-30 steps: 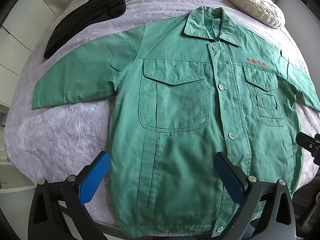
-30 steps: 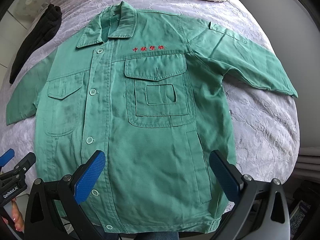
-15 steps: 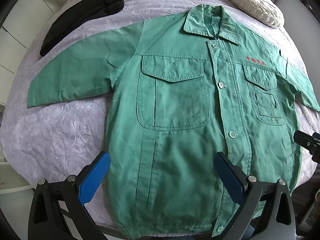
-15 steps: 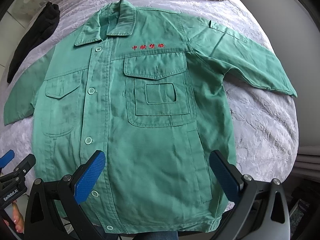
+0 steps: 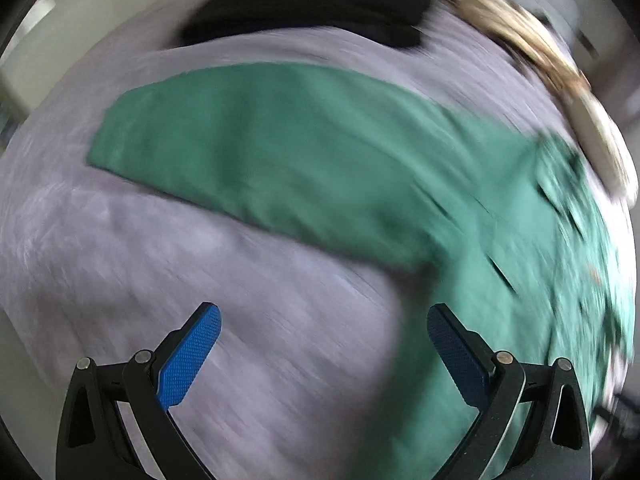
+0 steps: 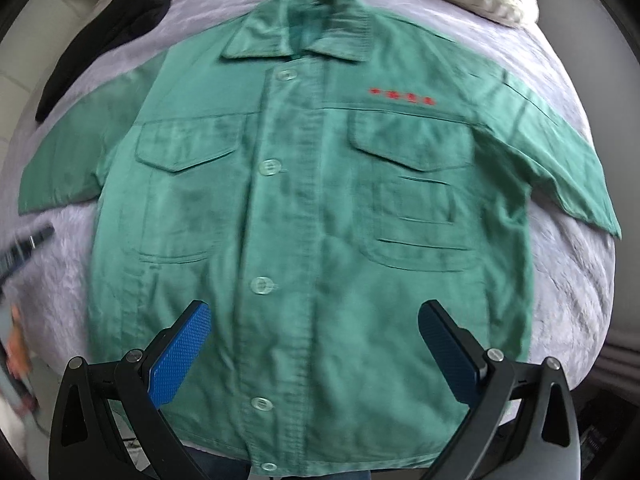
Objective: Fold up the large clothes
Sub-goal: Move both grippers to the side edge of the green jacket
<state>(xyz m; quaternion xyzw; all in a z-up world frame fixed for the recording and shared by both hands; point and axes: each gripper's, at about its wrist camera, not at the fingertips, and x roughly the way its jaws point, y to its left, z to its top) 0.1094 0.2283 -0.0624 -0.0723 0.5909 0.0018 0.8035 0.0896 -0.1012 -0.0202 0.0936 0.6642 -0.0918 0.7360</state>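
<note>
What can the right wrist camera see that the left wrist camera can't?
Only the right wrist view shows the green button-up work jacket's collar, buttons, both chest pockets and red lettering. Only the left wrist view shows a blurred tan item at the bed's far edge. Both show the jacket, its spread sleeve, the lilac bedspread and black folded garment.

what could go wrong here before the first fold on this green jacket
The left gripper is open over bare bedspread, short of the green jacket's sleeve; closing now would likely pinch bedding instead. The black garment lies just beyond that sleeve and could get dragged into a fold.
</note>
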